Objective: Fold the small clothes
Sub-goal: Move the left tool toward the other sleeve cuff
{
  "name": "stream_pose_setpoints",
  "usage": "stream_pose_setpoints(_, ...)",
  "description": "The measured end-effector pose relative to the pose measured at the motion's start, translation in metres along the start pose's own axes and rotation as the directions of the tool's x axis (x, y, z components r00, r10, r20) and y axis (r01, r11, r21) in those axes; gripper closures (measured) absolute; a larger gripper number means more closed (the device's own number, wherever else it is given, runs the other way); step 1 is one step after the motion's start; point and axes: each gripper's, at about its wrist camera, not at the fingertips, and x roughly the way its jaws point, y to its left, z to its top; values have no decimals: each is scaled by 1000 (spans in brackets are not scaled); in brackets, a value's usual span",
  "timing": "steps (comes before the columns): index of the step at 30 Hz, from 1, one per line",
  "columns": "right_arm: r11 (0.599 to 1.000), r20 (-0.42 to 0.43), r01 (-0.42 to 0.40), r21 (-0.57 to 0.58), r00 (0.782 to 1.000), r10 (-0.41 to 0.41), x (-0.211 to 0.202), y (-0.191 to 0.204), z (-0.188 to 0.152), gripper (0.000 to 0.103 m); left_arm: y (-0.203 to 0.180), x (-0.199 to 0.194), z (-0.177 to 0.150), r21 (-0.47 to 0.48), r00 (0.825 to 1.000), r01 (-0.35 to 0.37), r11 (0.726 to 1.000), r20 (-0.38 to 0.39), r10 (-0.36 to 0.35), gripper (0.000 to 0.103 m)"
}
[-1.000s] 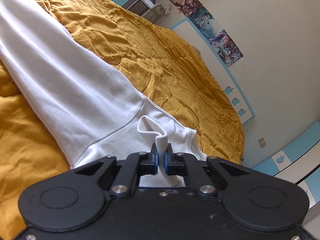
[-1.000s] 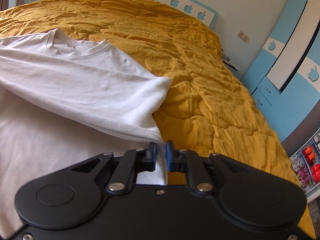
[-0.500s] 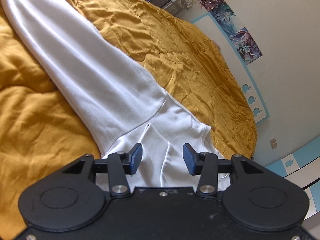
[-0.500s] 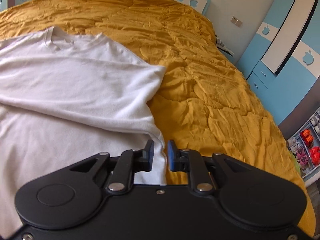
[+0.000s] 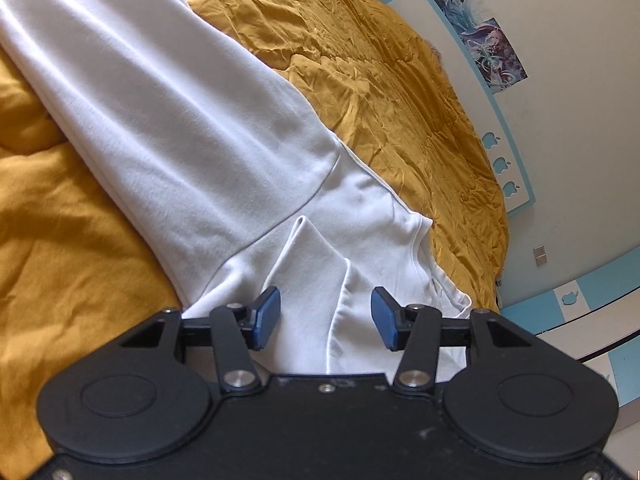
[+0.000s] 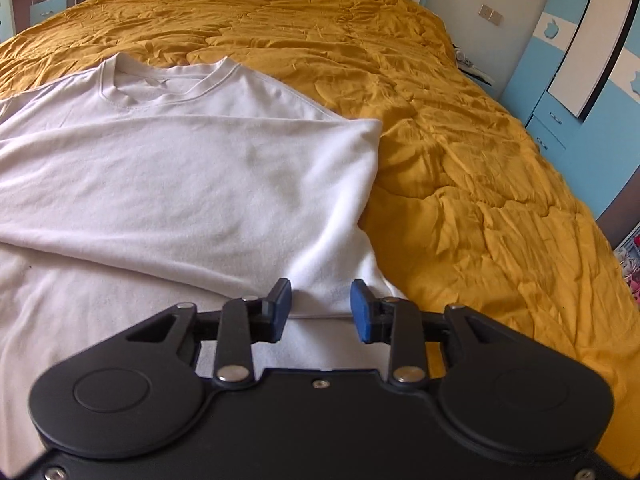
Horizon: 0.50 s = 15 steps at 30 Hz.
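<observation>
Grippers, left (image 5: 325,322) and right (image 6: 320,309), hover with jaws spread over the shirt (image 6: 192,184) on the bed (image 6: 460,168); each should next pinch one hem corner squarely before folding.

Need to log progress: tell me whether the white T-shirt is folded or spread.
Partly folded: one side of the white T-shirt lies doubled over its body; collar still exposed.

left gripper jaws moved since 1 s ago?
Yes. The left gripper has opened: its pads, then pinched on a fold of the white shirt, now stand apart either side of that fold, which lies released.
</observation>
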Motion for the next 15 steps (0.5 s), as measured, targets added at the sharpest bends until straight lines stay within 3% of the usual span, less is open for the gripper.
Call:
stream_pose_setpoints(4, 996, 59, -85, 23, 995, 84, -31, 20, 16, 70, 0, -51, 17, -17, 996, 29, 999, 82, -28, 50)
stream_pose_setpoints(8, 973, 148, -232, -15, 962, 231, -70, 71, 29, 49, 31, -133, 36, -48, 965, 51, 998, 260, -37, 44)
stream_pose_setpoints(11, 936, 191, -340, -93, 916, 352, -93, 115, 31, 37, 67, -195, 55, -49, 907, -16, 999, 421, 35, 42)
stream_pose_setpoints(14, 897, 172, -399, -188, 886, 430, -105, 155, 28, 37, 112, -238, 79, -122, 826, -40, 992, 554, 102, 41)
stream_pose_setpoints(15, 890, 163, -403, -213, 883, 439, -108, 166, 27, 37, 125, -245, 86, -156, 808, -43, 987, 576, 126, 41)
